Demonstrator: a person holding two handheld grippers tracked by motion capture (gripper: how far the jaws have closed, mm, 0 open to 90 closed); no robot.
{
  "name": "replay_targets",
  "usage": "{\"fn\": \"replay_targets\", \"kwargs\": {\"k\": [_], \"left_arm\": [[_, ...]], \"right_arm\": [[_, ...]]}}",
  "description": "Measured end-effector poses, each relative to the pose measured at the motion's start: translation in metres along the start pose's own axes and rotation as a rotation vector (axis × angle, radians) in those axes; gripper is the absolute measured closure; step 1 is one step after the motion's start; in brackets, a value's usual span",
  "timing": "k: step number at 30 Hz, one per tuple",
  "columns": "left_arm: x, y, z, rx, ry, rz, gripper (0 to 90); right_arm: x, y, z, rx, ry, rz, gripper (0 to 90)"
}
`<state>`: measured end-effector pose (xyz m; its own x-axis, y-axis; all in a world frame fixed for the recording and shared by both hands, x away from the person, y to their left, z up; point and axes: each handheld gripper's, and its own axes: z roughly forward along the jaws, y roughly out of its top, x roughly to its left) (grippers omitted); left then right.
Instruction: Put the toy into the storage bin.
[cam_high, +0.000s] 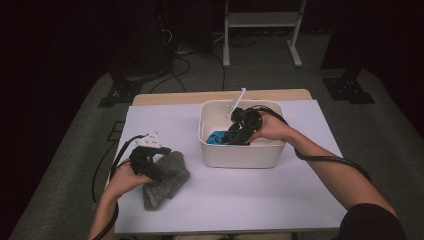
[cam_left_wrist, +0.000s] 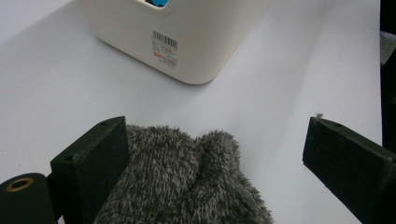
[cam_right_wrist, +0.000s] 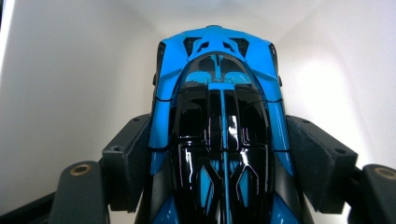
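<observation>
Toy car (cam_right_wrist: 219, 140) half-hidden inside bin (cam_high: 240, 155)

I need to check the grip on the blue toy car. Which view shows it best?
The right gripper view: the blue toy car sits close up between the jaws. The high view shows a blue patch inside the bin.

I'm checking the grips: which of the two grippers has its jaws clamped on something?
The right gripper, pads against the blue toy car; the left gripper stands open over the grey cloth.

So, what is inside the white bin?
A blue and black toy car, gripped by the right gripper inside the white bin. The floor beneath the car is covered.
</observation>
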<state>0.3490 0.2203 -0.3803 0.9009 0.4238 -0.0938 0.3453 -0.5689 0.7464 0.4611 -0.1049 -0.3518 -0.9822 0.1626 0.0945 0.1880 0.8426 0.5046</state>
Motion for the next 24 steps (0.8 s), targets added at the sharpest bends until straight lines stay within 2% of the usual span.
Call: {"fn": "replay_targets", "kwargs": {"k": [7,24], "left_arm": [[0.0010,-0.0002,-0.0021,-0.012,0.001,-0.001,6.5],[-0.0009,-0.0023,-0.0039,-0.007,0.002,-0.005,6.5]], "right_arm": [[-0.0007,0.0009,0.0030,0.025,-0.002,0.001,26.8],[-0.0041,0.0019,0.0101,0.070,0.003,0.007,26.8]]}}
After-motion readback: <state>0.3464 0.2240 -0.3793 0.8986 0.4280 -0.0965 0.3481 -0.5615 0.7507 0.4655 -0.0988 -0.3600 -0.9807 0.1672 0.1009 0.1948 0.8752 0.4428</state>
